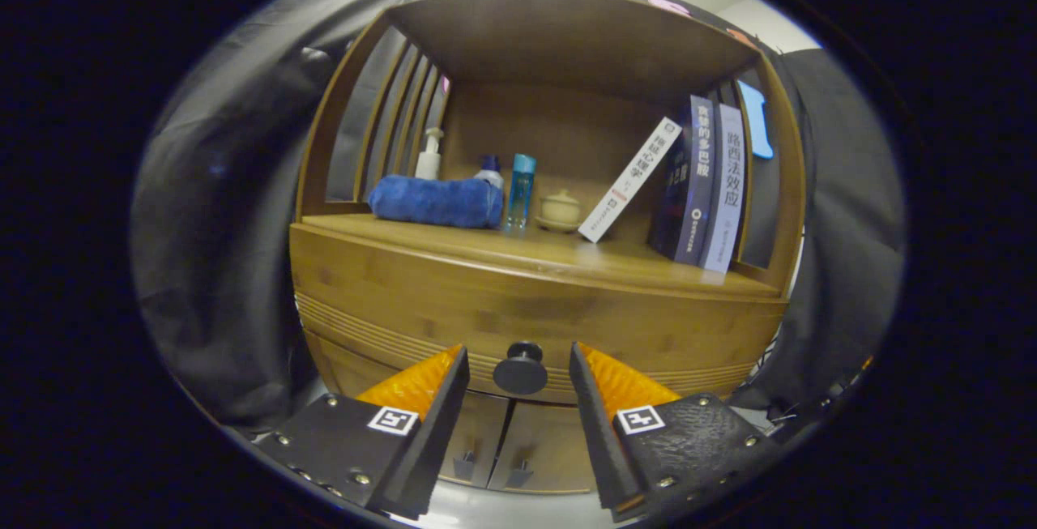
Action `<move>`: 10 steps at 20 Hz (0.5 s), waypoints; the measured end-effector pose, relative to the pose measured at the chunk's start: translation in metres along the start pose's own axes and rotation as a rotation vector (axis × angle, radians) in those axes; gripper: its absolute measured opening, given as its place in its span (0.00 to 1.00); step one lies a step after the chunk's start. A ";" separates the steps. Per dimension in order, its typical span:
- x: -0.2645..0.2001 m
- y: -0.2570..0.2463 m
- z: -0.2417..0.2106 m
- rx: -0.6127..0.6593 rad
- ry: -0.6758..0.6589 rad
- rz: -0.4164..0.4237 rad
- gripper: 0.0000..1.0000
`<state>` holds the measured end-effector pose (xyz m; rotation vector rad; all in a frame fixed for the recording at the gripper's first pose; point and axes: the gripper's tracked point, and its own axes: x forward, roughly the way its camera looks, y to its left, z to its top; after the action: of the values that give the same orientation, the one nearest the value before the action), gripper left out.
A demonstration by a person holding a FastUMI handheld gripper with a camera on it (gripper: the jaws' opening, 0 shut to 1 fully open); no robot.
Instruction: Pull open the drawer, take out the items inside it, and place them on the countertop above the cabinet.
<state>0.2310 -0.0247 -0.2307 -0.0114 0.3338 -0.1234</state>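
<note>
Straight ahead in the gripper view stands a wooden cabinet (421, 270) with its drawer (535, 322) closed, the front flush with the cabinet's face. The gripper (519, 359) is spread wide, its two fingers flanking the dark round knob (520, 368) on the drawer front; the knob sits between the fingertips, with a gap on each side, so neither finger touches it. Whatever lies inside the drawer is hidden behind the closed front.

Above the drawer runs the countertop (559, 258), a bare wooden ledge towards its front edge. Farther back on it, to the left, lies a rolled blue towel (436, 201), with a white pump bottle (428, 155) standing behind it. Just to the right of the towel stands a clear blue bottle (519, 190), and a small white-and-blue bottle (489, 172) peeks up behind the towel's end. A small cream lidded jar (560, 210) sits near the middle. To the right, a white book (630, 179) leans tilted against two upright books (705, 189) by the cabinet's side wall.

Below the drawer, two small cabinet doors (518, 444) are shut, each with a small handle.
</note>
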 end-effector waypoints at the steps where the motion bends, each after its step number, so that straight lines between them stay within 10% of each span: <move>1: 0.006 -0.005 -0.003 0.003 0.007 -0.017 0.65; 3: 0.015 -0.001 -0.005 0.042 0.019 -0.002 0.45; 10: 0.036 -0.006 -0.012 0.193 0.052 -0.045 0.41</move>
<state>0.2597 -0.0349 -0.2539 0.1756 0.3721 -0.2007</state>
